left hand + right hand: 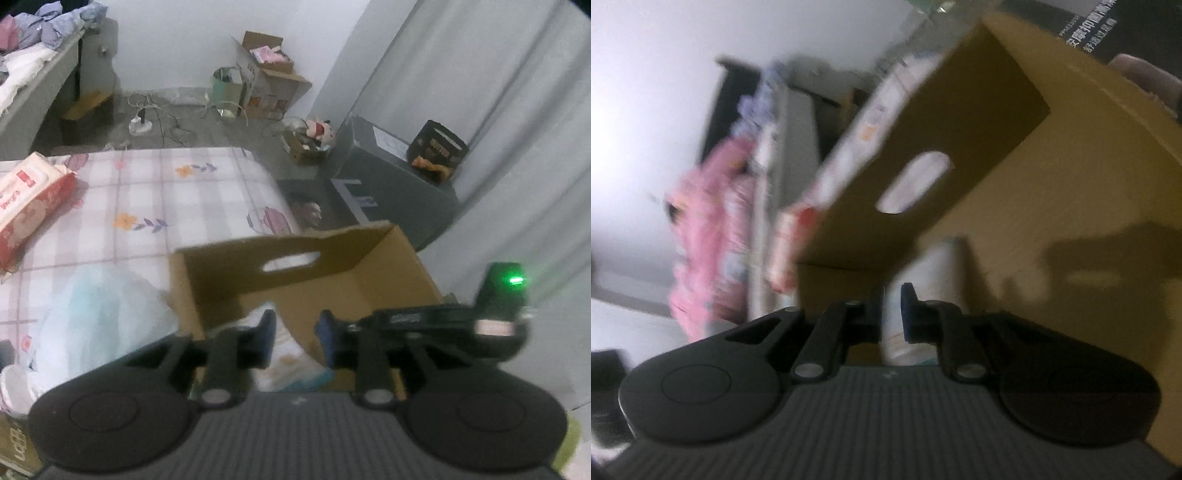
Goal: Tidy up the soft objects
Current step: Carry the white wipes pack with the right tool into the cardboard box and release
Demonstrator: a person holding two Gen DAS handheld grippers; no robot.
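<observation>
An open cardboard box with a hand hole stands at the foot of the bed. A white soft pack lies inside it. My left gripper hangs over the box, open, with the pack showing below the gap. The right tool's black body with a green light reaches in from the right. In the right wrist view my right gripper is shut inside the box. The white pack shows through the narrow slit; whether it is pinched I cannot tell. A pale plastic bag lies beside the box.
A red-and-white wipes pack lies on the bed at the left. A grey cabinet with a dark carton stands beyond the box. A plush toy, another cardboard box and cables sit on the floor. Pink cloth hangs blurred.
</observation>
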